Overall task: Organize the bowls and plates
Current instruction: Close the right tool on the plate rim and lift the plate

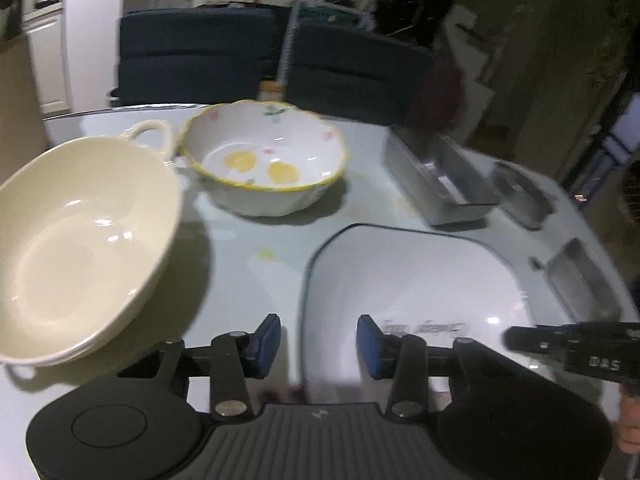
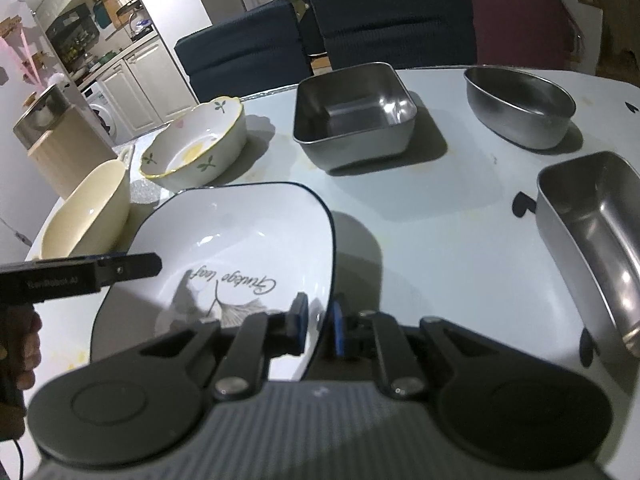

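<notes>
A white square plate with a dark rim and "Ginkgo leaf" print (image 2: 240, 236) lies near the table's front; it also shows in the left wrist view (image 1: 420, 272). My right gripper (image 2: 318, 326) is shut on its near right rim. My left gripper (image 1: 318, 344) is open over the plate's near left edge, holding nothing. A cream bowl with handles (image 1: 76, 240) sits at the left, also in the right wrist view (image 2: 88, 212). A white floral bowl with a yellow rim (image 1: 264, 156) stands behind it, also seen from the right wrist (image 2: 196, 148).
A square steel container (image 2: 354, 116), an oval steel bowl (image 2: 520, 106) and a rectangular steel container (image 2: 592, 240) stand on the pale table (image 2: 440, 208). Dark blue chairs (image 2: 360, 20) stand behind the table. The table's far edge curves behind the bowls.
</notes>
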The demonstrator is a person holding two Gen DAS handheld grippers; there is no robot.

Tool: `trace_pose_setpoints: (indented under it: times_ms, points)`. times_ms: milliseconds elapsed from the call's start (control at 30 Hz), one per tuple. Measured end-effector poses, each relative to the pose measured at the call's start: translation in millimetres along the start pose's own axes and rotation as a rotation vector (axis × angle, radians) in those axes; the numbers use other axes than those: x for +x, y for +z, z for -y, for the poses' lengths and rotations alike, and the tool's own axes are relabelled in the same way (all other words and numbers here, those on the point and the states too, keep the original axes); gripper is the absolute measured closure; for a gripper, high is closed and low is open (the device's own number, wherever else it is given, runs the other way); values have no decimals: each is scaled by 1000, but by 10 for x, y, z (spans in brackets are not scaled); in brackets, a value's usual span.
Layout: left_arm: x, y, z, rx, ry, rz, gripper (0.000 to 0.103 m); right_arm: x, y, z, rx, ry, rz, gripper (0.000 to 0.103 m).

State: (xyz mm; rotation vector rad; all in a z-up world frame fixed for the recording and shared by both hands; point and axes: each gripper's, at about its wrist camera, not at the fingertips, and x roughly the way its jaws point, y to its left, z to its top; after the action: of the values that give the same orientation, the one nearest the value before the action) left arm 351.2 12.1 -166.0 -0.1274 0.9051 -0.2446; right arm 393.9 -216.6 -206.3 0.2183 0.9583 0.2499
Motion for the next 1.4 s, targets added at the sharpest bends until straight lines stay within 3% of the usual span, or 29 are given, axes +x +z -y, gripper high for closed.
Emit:
trace_pose_setpoints:
  times_ms: [133, 200, 633, 967, 1400]
  points:
    - [24, -12, -69, -29, -13, -10, 63, 46, -8, 21, 10, 9, -3, 87]
    - [47, -22, -88, -41, -44, -27, 87, 58, -10, 30, 12, 15, 2, 88]
    - [-223, -190, -103, -87, -82, -18, 88, -80, -138, -128, -61, -3, -7, 88]
    - [-615, -400, 248, -73, -163, -14, 89, -626, -370, -9, -23, 1, -2, 88]
    - [-533, -734, 939, 28, -255, -148, 89, -1361, -986, 489, 65, -75, -6, 89]
